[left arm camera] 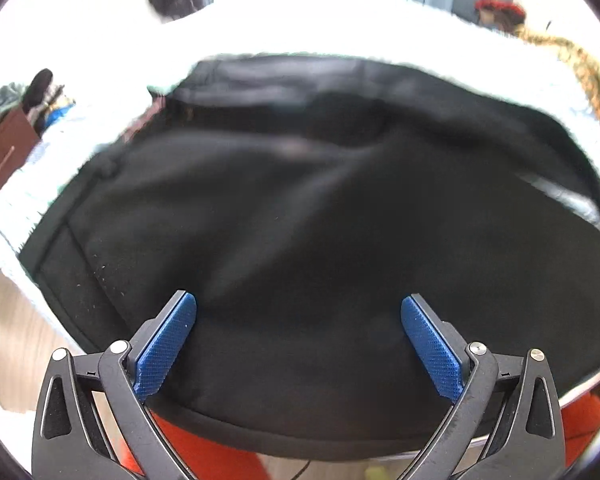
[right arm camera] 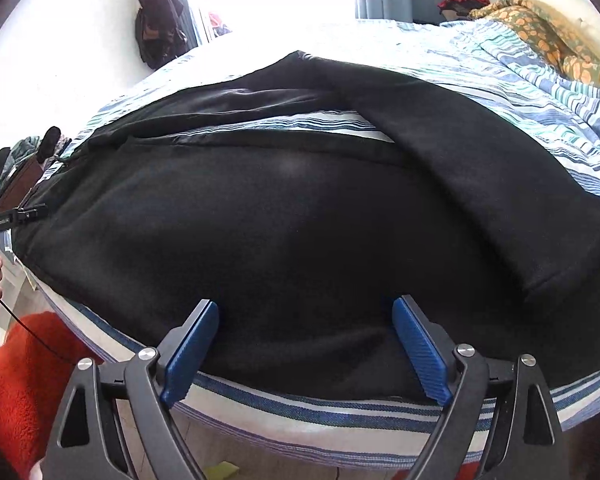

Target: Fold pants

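Observation:
Black pants (right arm camera: pixel 300 216) lie spread on a striped bed (right arm camera: pixel 340 412), one leg folded back across the far right; a strip of sheet shows between the legs. They fill the left wrist view (left arm camera: pixel 300 220) too, blurred. My left gripper (left arm camera: pixel 299 304) is open over the near edge of the pants, holding nothing. My right gripper (right arm camera: pixel 306 308) is open over the near edge of the pants, also empty. The left gripper's tool shows at the left edge of the right wrist view (right arm camera: pixel 16 216), held by a hand.
A striped sheet (right arm camera: pixel 540 92) covers the bed, with an orange patterned blanket (right arm camera: pixel 540 28) at the far right. A red fuzzy rug (right arm camera: pixel 24 380) lies on the floor by the bed. A brown cabinet (left arm camera: pixel 4 152) stands left. Dark clothes (right arm camera: pixel 156 20) hang on the wall.

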{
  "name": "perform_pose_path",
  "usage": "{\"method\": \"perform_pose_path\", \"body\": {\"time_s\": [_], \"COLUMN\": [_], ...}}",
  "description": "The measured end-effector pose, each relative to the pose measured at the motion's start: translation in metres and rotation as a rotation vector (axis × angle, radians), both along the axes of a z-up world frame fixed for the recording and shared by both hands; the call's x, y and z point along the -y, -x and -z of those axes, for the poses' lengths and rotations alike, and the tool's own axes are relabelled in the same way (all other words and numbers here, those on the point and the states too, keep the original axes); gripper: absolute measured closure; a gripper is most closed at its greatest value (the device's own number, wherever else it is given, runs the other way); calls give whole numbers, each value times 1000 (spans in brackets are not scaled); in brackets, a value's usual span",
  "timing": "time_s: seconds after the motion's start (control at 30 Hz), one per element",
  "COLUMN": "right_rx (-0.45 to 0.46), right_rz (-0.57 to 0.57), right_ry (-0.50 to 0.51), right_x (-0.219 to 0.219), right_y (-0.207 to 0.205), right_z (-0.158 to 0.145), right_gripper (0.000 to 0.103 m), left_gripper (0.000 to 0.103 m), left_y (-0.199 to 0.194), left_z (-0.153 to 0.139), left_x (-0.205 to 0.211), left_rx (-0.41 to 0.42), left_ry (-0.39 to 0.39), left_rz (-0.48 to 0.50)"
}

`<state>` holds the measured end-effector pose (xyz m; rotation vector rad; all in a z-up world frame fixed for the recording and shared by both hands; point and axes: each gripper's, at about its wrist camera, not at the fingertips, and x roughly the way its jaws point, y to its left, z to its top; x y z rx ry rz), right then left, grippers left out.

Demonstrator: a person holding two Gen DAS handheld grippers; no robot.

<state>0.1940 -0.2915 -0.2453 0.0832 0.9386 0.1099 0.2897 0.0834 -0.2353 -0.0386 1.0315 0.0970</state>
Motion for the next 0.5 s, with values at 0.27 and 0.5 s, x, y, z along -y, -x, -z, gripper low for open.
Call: {"method": "perform_pose_path", "body": {"time_s": [0.27, 0.5], "right_rx": [116, 180], "right_rz": [354, 798], "right_ry": [-770, -967], "right_x": [78, 157], "right_y": [-2, 36], "right_z": [-12, 33], "right_gripper": [16, 37], "left_gripper": [1, 1], "left_y": [8, 9], "left_z": [3, -3], "left_x": [19, 21], "left_rx": [47, -9], "left_ry": [-97, -127], "left_rz": [-3, 67]}}
